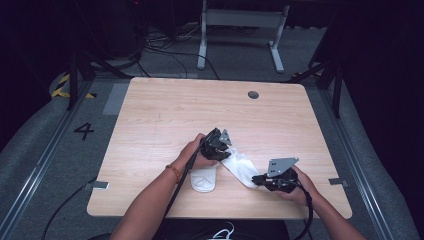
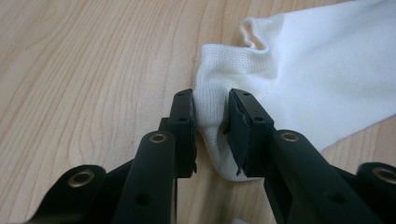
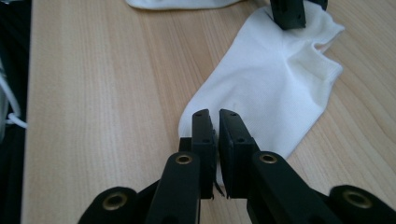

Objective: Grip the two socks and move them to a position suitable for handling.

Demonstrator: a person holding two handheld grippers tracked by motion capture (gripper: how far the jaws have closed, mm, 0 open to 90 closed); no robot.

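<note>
white sock (image 1: 240,167) lying stretched between both grippers; left gripper (image 2: 211,128) pinching its cuff edge, right gripper (image 3: 215,140) jaws nearly together, gripping the toe end.

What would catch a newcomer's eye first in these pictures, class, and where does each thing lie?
First, the white sock stretched slantwise on the wooden table, near its front edge. The left gripper has the sock's cuff end between its jaws, and the right gripper pinches the toe end with jaws nearly together. A second white sock lies just left of it, by the person's left forearm.
</note>
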